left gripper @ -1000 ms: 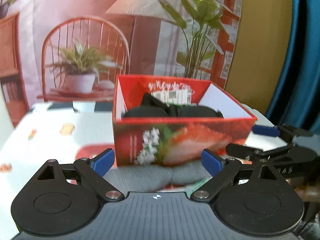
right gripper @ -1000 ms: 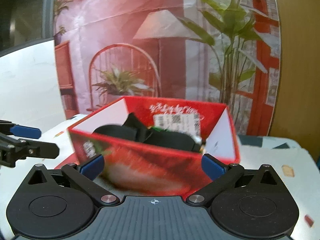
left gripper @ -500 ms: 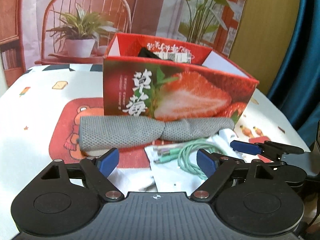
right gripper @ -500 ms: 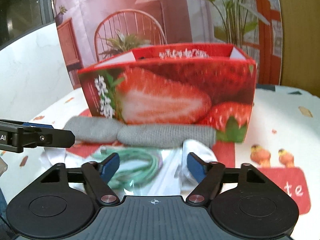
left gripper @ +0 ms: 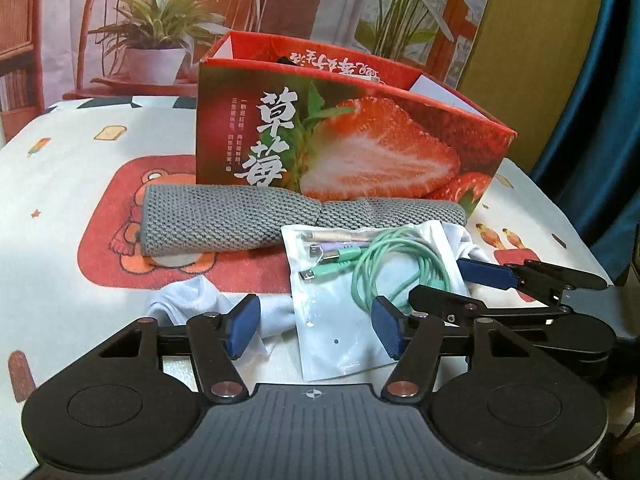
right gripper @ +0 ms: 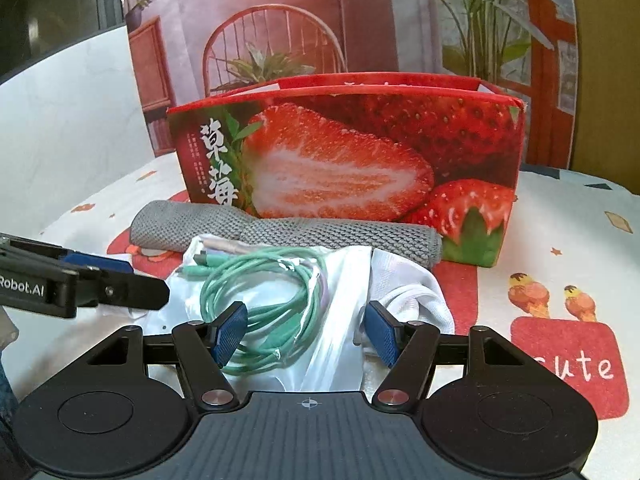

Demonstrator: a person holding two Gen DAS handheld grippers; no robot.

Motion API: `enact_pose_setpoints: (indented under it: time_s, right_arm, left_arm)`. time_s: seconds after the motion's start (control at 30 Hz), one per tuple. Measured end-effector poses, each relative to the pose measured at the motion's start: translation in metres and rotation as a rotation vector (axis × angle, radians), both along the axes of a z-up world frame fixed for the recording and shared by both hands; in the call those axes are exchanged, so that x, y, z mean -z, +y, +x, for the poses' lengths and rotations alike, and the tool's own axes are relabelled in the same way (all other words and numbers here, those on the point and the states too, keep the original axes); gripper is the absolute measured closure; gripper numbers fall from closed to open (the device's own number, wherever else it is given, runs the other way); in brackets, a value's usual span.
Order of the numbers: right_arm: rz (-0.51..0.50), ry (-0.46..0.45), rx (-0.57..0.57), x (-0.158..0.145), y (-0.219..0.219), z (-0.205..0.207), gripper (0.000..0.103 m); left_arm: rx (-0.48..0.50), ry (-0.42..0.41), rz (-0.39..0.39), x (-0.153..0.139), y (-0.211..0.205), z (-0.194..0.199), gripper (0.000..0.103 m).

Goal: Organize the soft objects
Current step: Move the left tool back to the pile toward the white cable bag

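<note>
Beside the glossy box (left gripper: 352, 136), a knitted cloth (left gripper: 224, 216); both claws (left gripper: 316, 330) (right gripper: 306, 332) unclenched, left closing.

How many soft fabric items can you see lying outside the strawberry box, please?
2: a grey knitted cloth against the box's front, and a white garment under the cable bag. More may be hidden inside the box.

A staged home: cartoon tablecloth (left gripper: 60, 208) and printed living-room backdrop (right gripper: 360, 20).
</note>
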State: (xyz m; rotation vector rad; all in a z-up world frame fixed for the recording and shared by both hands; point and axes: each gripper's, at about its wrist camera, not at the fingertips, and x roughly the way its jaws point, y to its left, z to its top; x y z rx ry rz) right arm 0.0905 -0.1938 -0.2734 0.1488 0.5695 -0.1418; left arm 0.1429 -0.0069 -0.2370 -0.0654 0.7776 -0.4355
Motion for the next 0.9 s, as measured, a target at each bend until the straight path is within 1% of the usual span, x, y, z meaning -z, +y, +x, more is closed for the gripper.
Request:
enact_pose_setpoints:
  time_s: [0.23,0.53,0.9]
  right_arm:
    - [0.007,0.006,-0.018,0.001,-0.001,0.002,0.041]
    - [-0.033,0.020,-0.079,0.001,0.008,0.005,0.041]
    - [-0.077,0.028,-0.149,0.002,0.019,0.006,0.041]
  left_arm:
    - [-0.003,0.003,-0.013,0.001,0.002,0.000,0.039]
    - [-0.017,0.016,-0.037,0.004,0.004,0.001,0.039]
    - [-0.017,0.045,-0.091,0.011,0.008,0.006,0.039]
